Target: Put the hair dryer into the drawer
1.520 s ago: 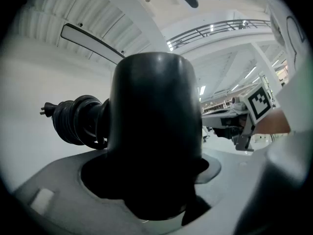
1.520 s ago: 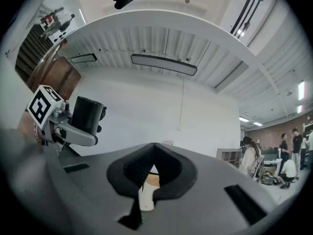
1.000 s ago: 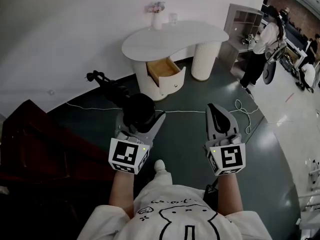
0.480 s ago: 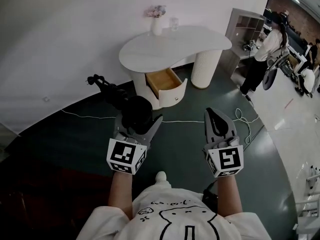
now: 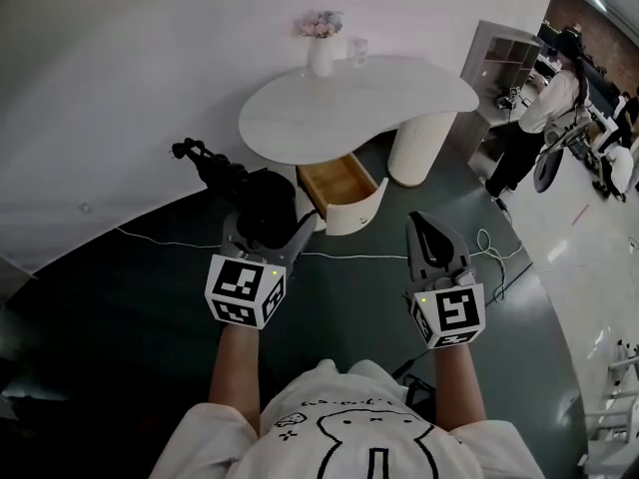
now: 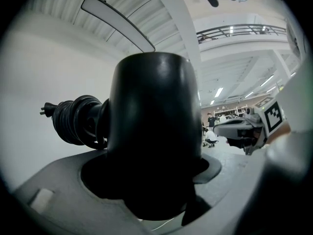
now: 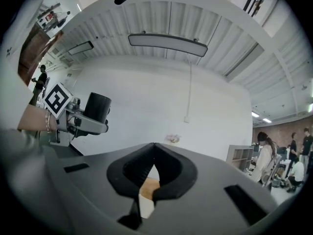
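Since the earlier frame the white bench (image 5: 359,98) and its open drawer (image 5: 339,183) have come nearer to both claws, and the dark red shape at the left edge has dropped out of the head view. The left claw (image 5: 270,233) is clamped on the black hair dryer (image 5: 262,206), its jaws standing wide round the barrel, which fills the left gripper view. The dryer's coiled cord (image 5: 215,168) sticks out behind it to the left, with the plug at the end. The dryer is held above the dark floor, just short of the drawer and not in it. The right claw (image 5: 427,223) is closed with nothing in it, its tips meeting. A vase of flowers (image 5: 321,48) stands at the back of the bench, and a white cable (image 5: 180,244) lies across the floor.
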The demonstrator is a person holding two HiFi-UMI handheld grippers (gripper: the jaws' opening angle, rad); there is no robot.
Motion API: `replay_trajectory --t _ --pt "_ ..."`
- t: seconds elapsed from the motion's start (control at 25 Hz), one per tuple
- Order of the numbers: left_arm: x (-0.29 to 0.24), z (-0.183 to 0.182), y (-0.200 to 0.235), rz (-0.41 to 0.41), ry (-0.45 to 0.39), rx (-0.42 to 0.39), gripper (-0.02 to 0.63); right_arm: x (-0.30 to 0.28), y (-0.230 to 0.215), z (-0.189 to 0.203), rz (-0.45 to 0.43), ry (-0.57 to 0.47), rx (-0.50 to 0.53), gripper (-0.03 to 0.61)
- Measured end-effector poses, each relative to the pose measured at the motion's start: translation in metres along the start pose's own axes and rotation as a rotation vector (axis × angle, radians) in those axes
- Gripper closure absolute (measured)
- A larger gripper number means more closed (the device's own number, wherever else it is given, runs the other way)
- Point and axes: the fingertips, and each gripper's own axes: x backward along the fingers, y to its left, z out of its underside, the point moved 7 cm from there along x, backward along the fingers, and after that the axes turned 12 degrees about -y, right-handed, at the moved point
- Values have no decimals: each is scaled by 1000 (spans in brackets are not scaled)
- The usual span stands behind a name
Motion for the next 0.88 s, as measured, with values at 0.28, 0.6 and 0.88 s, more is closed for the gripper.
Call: replay_trajectory --t 0.28,0.6,0.88 --pt "-37 30 20 -9 54 22 256 -34 -22 32 -3 34 -42 581" --pt "-113 67 31 0 127 26 256 -89 -69 75 -15 45 -94 580" --pt "-210 112 22 59 245 24 256 -143 -142 112 -8 58 -129 581"
